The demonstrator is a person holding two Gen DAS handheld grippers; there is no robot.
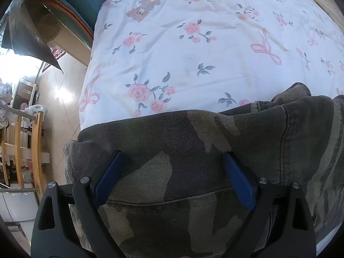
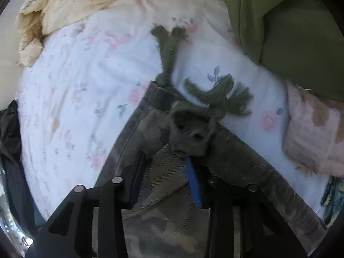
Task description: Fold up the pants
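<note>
The camouflage pants [image 1: 193,161], thick, limp twill on the flowered sheet [image 1: 193,53], filled 6 o'clock; left gripper [image 1: 173,157] stood spread above them, right gripper [image 2: 165,161] pinched their waistband, probably the firmest hold.

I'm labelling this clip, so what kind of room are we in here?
Probably a bedroom at home: the camo pants lie on a bed's floral sheet, a crumpled cream quilt sits at its far end, and tiled floor runs beside it.
</note>
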